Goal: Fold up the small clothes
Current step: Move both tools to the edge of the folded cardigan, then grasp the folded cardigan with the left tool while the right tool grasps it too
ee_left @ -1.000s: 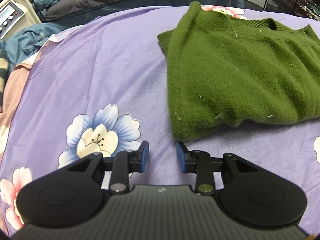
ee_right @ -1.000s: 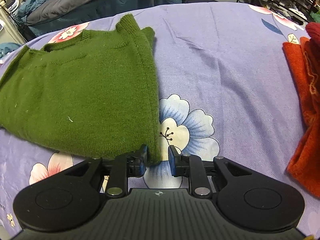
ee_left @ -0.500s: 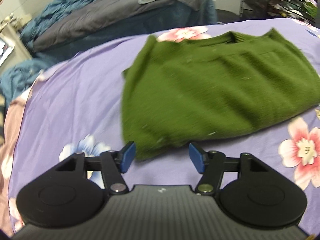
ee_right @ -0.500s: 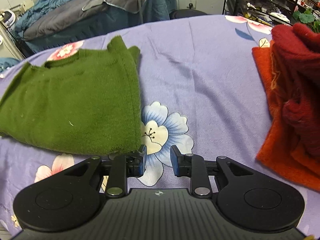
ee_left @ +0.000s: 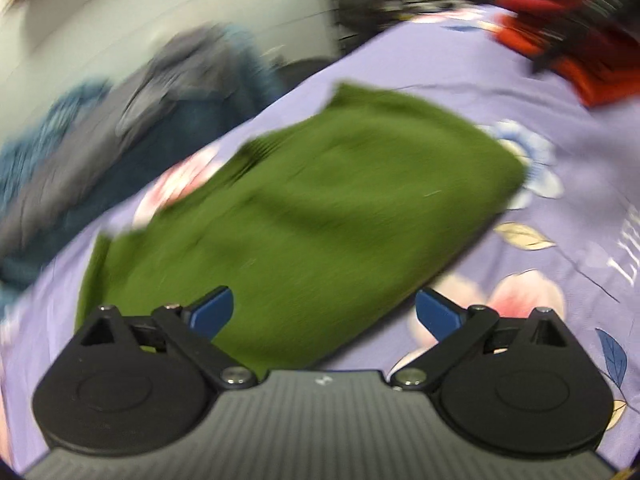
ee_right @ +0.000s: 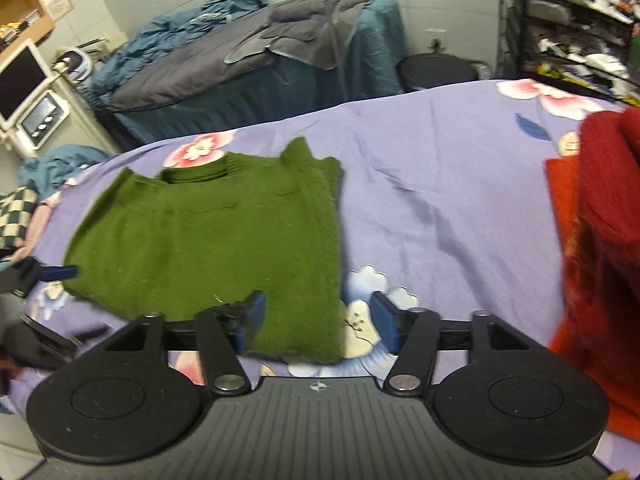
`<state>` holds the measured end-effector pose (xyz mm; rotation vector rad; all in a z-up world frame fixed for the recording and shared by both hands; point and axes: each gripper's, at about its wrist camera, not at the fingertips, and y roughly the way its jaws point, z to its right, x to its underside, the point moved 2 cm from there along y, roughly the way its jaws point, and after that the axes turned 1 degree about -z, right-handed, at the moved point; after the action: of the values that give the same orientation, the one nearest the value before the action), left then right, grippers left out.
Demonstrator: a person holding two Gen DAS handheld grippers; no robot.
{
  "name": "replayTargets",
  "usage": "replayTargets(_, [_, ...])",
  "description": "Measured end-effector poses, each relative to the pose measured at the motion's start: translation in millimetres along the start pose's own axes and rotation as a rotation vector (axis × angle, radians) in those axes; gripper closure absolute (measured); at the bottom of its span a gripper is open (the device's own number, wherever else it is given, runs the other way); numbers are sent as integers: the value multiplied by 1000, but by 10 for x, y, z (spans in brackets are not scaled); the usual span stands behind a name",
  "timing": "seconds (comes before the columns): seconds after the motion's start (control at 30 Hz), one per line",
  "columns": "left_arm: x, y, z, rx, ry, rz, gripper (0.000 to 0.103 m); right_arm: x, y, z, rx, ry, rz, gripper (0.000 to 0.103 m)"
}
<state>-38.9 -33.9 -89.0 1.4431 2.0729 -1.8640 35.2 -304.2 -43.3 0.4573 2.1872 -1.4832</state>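
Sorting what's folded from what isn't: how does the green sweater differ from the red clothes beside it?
The green sweater lies flat, folded into a neat block; the red clothes sit heaped and bunched. The sweater lies mid-sheet, the red clothes at the right edge of the right wrist view. Both rest on the purple floral sheet.

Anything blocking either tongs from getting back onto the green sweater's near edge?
Nothing visible. The green sweater lies flat on the purple sheet, its near hem right under the open right tongs and left tongs. The red clothes lie off to the side.
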Motion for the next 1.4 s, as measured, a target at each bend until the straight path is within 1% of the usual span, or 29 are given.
replayTargets(0.07, [-156,83,347,-30,134,26,3,-73,99,21,-22,-18,-17,4])
replayTargets(0.1, [-229,144,518,-35,196,25,3,-102,149,29,-29,-27,-25,4])
replayTargets(0.2, [-378,314,896,-34,313,16,6,-183,340,101,-52,-13,-54,4])
replayTargets(0.23, [-411,376,989,-42,340,11,8,-208,406,137,-56,3,-64,4])
replayTargets(0.33, [-493,531,1186,-46,369,3,30,-265,528,233,-72,50,-77,4])
replayTargets(0.4, [-536,640,1247,-17,379,-19,31,-280,552,269,-86,53,-83,4])
replayTargets(0.47, [-556,753,1368,-18,418,-29,31,-294,585,285,-97,40,-92,4])
replayTargets(0.6, [-597,886,1552,14,488,-12,31,-315,673,360,-116,35,-116,4])
replayTargets(0.67, [-622,964,1608,13,506,-12,31,-330,725,415,-117,42,-122,4])
replayTargets(0.73, [-669,1025,1607,18,481,-11,31,-366,800,477,-133,63,-128,4])
replayTargets(0.8, [-737,1069,1568,29,442,-17,34,-418,889,527,-162,94,-133,4])
replayTargets(0.83, [-769,1084,1548,28,429,-17,42,-449,947,548,-179,111,-135,4])
replayTargets(0.87, [-804,1102,1526,23,420,-23,46,-483,1011,561,-200,126,-139,4])
replayTargets(1.0, [-917,1152,1454,55,372,-49,47,-588,1275,551,-278,174,-156,4])
replayTargets(1.07, [-930,1173,1450,53,356,-55,47,-623,1409,527,-271,176,-159,4])
replayTargets(1.13, [-935,1180,1420,58,309,-62,50,-662,1526,518,-271,160,-170,4])
replayTargets(1.2, [-942,1177,1368,74,237,-65,52,-710,1578,505,-303,157,-154,4])
replayTargets(1.27, [-950,1192,1265,101,152,-66,56,-734,1626,493,-334,197,-149,6])
replayTargets(1.3, [-954,1204,1204,117,110,-67,57,-737,1655,512,-342,221,-151,15])
replayTargets(1.33, [-956,1214,1142,131,68,-68,62,-728,1667,521,-348,242,-149,34])
replayTargets(1.37, [-955,1217,1076,145,24,-67,68,-710,1681,531,-354,259,-159,43])
replayTargets(1.4, [-954,1219,998,161,-29,-67,71,-698,1697,542,-361,276,-168,51])
